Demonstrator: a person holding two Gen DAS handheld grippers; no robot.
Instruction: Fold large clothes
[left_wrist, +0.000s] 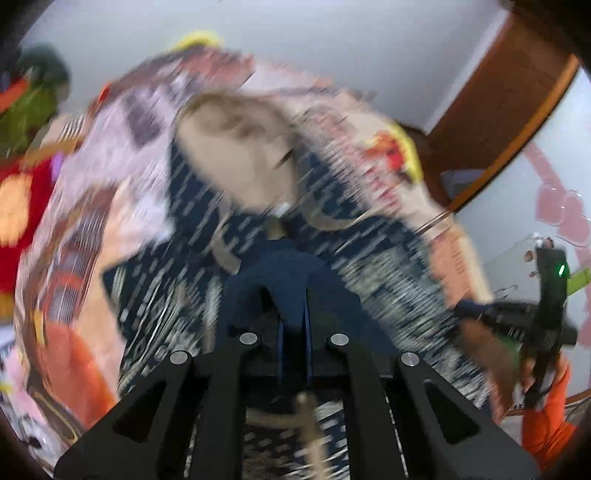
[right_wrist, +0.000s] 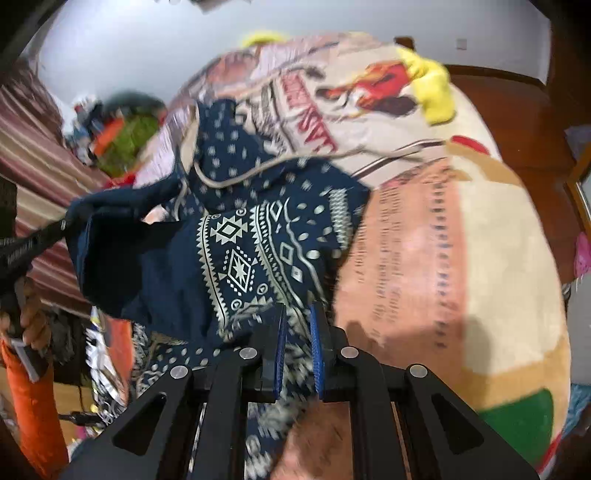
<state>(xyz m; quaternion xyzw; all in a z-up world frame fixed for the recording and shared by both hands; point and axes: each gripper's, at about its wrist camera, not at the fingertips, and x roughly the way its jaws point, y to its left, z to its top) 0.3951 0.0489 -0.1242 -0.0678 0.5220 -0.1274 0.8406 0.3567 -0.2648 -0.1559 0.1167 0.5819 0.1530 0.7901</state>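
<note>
A navy garment with a white tribal print and a beige lining (right_wrist: 236, 251) is held up over a bed. In the left wrist view it is blurred by motion (left_wrist: 207, 236). My left gripper (left_wrist: 293, 317) is shut on a navy edge of the garment. It also shows in the right wrist view (right_wrist: 62, 223) at the left, pinching a corner. My right gripper (right_wrist: 297, 325) is shut on the printed cloth. It shows in the left wrist view (left_wrist: 465, 308) at the right, gripping the garment's other side.
A printed beige and pink blanket (right_wrist: 461, 240) covers the bed below. A yellow plush (right_wrist: 432, 88) and a green plush (right_wrist: 125, 144) lie on it. A wooden headboard (left_wrist: 506, 110) and a striped curtain (right_wrist: 33, 147) flank the bed.
</note>
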